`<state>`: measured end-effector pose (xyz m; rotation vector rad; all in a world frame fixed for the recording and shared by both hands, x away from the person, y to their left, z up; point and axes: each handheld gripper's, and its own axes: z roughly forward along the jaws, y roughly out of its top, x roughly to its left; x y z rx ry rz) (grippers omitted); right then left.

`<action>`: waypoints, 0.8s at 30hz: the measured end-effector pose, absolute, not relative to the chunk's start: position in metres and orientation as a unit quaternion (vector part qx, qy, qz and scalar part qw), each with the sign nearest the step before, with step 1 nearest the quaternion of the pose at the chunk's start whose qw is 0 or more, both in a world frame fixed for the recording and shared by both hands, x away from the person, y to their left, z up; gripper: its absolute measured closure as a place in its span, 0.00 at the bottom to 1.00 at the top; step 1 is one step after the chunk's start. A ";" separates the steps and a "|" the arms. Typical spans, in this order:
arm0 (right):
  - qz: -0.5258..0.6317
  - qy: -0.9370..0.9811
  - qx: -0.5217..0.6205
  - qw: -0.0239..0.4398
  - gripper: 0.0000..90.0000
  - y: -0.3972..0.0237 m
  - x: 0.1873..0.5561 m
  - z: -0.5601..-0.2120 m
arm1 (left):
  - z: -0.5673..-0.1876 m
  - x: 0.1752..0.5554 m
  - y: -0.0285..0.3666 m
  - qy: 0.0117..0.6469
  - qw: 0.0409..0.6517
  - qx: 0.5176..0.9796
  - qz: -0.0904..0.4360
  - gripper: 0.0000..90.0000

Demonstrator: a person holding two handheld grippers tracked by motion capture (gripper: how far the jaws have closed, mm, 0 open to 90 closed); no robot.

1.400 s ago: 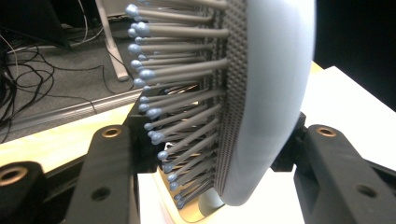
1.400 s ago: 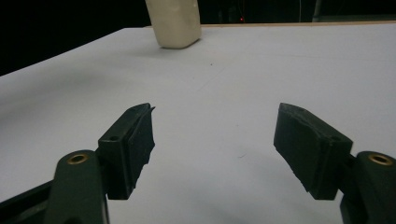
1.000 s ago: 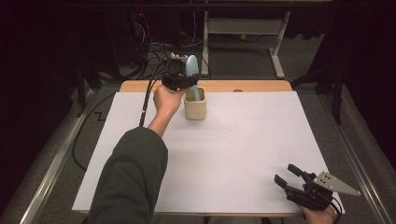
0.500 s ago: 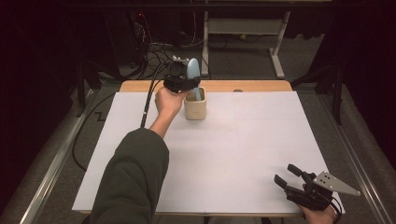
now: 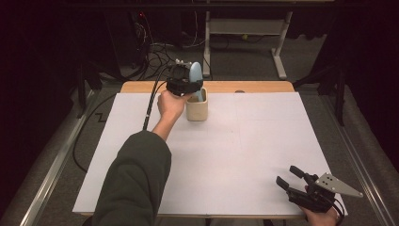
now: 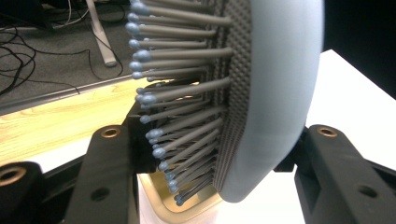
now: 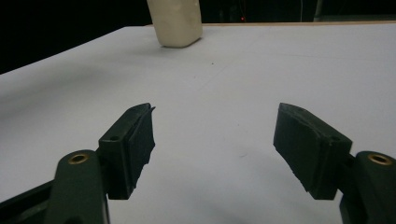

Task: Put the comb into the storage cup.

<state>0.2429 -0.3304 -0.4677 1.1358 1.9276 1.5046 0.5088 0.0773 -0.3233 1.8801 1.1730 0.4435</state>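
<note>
The pale blue hairbrush [image 6: 275, 93] (grey cushion, ball-tipped bristles) stood clamped in the left gripper [image 5: 184, 84], lower end inside the cream cup [image 5: 196, 109] near the table's [image 5: 263, 141] far edge; the left gripper view showed its bristles, the high view its back; the right gripper [image 7: 212, 140] rested spread and empty at the near right corner

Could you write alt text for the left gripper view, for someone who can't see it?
A pale blue hairbrush, bristles facing left, is clamped between two black jaws of the left gripper, just above the open top of a cream cup. Behind lie a white table and its wooden edge.
</note>
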 end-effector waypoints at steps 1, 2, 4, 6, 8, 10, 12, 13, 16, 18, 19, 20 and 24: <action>0.544 0.698 0.410 0.219 0.33 -0.331 0.243 -0.468 | -0.324 0.509 0.077 0.469 0.426 0.753 0.177 0.55; 0.544 0.699 0.410 0.220 0.33 -0.331 0.243 -0.468 | -0.324 0.509 0.077 0.470 0.427 0.752 0.177 0.55; 0.544 0.697 0.411 0.221 0.33 -0.330 0.243 -0.468 | -0.325 0.509 0.078 0.469 0.424 0.755 0.176 0.55; 0.544 0.697 0.411 0.220 0.33 -0.330 0.243 -0.468 | -0.326 0.509 0.078 0.471 0.424 0.754 0.174 0.55; 0.544 0.697 0.411 0.220 0.33 -0.330 0.243 -0.468 | -0.328 0.509 0.078 0.471 0.423 0.754 0.174 0.55; 0.544 0.699 0.409 0.218 0.33 -0.331 0.243 -0.468 | -0.329 0.509 0.079 0.472 0.421 0.755 0.171 0.55; 0.544 0.700 0.408 0.219 0.33 -0.330 0.243 -0.468 | -0.331 0.510 0.079 0.472 0.420 0.756 0.171 0.55; 0.544 0.699 0.408 0.219 0.33 -0.330 0.243 -0.468 | -0.331 0.510 0.079 0.473 0.419 0.756 0.171 0.55; 0.544 0.700 0.409 0.218 0.33 -0.330 0.243 -0.468 | -0.333 0.510 0.078 0.473 0.415 0.759 0.169 0.55; 0.544 0.700 0.409 0.217 0.33 -0.330 0.243 -0.468 | -0.334 0.510 0.078 0.473 0.413 0.760 0.169 0.54; 0.544 0.700 0.409 0.217 0.33 -0.330 0.243 -0.468 | -0.335 0.510 0.078 0.472 0.411 0.761 0.169 0.54; 0.544 0.699 0.409 0.218 0.33 -0.330 0.243 -0.468 | -0.335 0.510 0.078 0.472 0.409 0.762 0.170 0.54; 0.544 0.700 0.410 0.216 0.33 -0.330 0.243 -0.468 | -0.338 0.510 0.077 0.471 0.400 0.768 0.172 0.54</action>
